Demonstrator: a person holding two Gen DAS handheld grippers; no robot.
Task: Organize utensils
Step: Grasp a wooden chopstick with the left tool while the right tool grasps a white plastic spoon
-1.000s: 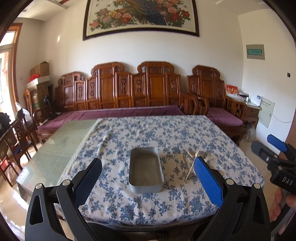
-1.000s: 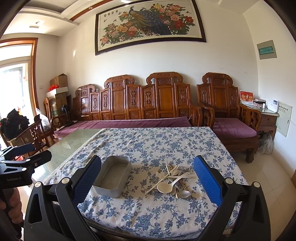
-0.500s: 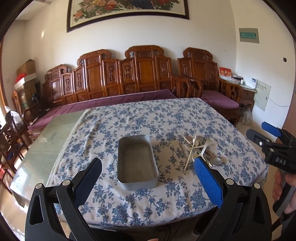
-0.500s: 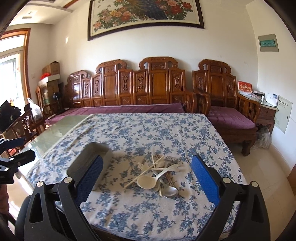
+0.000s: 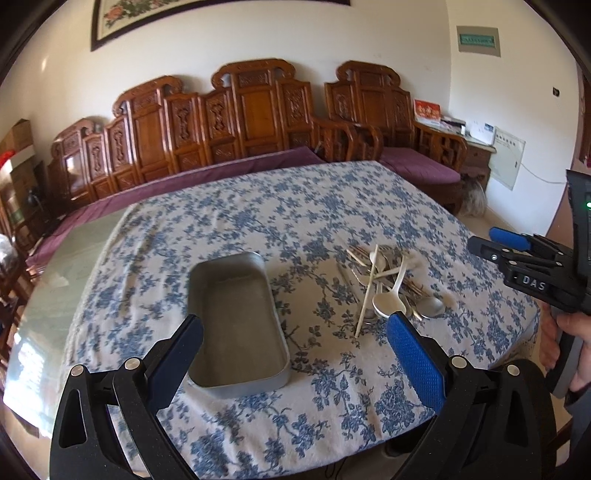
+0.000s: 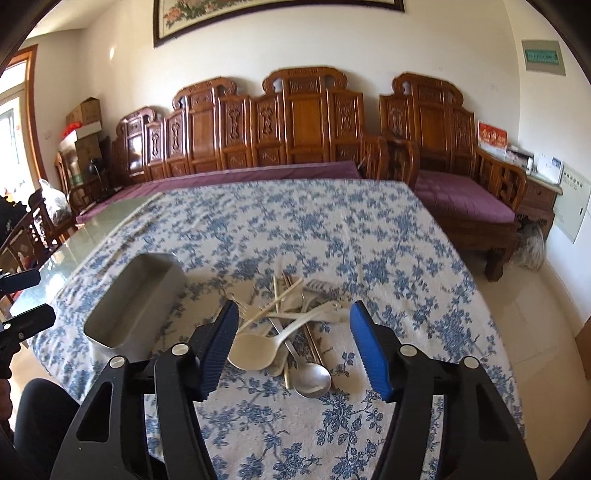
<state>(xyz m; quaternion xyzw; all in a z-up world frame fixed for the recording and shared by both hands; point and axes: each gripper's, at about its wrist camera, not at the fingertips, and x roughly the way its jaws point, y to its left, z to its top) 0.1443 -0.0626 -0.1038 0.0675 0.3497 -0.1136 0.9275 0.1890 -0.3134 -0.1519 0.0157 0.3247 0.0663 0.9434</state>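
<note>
Two views show the same bench (image 5: 258,206) from slightly different sides. The left wrist view looks straight into the metal tray (image 5: 236,317), so its bare flat bottom is seen, and it also shows the right gripper (image 5: 495,243) from outside at the right edge, with a hand (image 5: 576,347) on its handle. The right wrist view sees the tray (image 6: 136,299) only from the side, and it shows the pile of utensils (image 6: 291,332) much more clearly: a cream plastic spoon (image 6: 255,350), a steel spoon (image 6: 312,378), a pale fork (image 6: 245,306) and chopsticks (image 6: 280,295) lying crossed over each other.

The bench is covered with a white tablecloth (image 6: 332,229) with blue flowers; on its left side a bare greenish top (image 5: 62,280) shows. Behind it stands a long carved wooden sofa (image 6: 303,122) with purple cushions, and a framed flower painting (image 6: 273,14) hangs on the white wall.

The tray lies on the cloth to the left of the pile, near it but apart.

The left gripper (image 5: 295,343) is wide apart and holds nothing. The right gripper (image 6: 291,343) has just been closing, but its jaws are still parted above the pile and grip nothing.
</note>
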